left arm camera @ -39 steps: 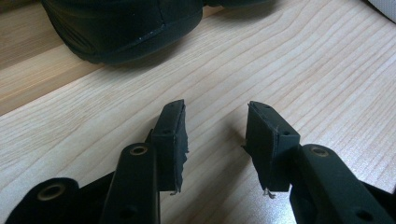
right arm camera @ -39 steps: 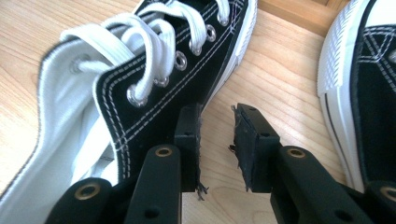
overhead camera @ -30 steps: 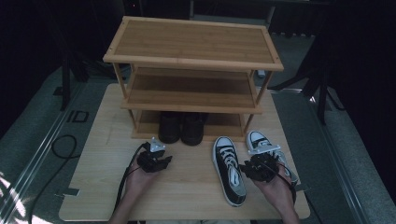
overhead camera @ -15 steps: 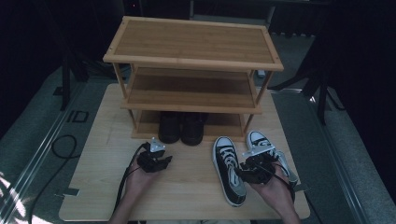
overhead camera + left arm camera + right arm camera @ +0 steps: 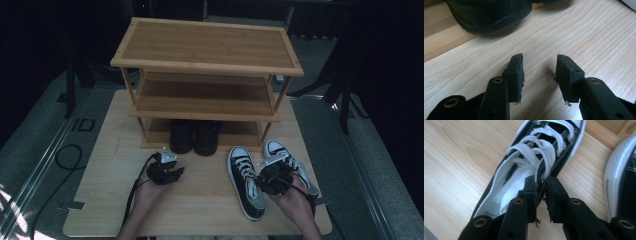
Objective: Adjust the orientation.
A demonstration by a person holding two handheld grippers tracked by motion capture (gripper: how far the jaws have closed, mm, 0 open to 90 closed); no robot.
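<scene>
Black canvas sneaker (image 5: 245, 184) with white laces, white toe cap and white sole lay upright and flat on the counter (image 5: 100, 200), toe toward the far edge, near the front right corner. Its mate (image 5: 280, 152) lay just beside it, nearer the right edge.

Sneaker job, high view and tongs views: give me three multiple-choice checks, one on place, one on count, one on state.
1. Where do the black shoes stand?
A. rack's bottom shelf
B. top shelf
C. floor

2. How many sneakers lie on the table?
A. one
B. two
C. four

3. What are the right tongs doing?
A. gaping over bare wood
B. pinching a sneaker's side wall
C. holding a lace end

Key: 1 A, they sit under the rack shelves; 2 B, the sneaker and its mate; 3 B, canvas sits between the just-closing pads.
</scene>
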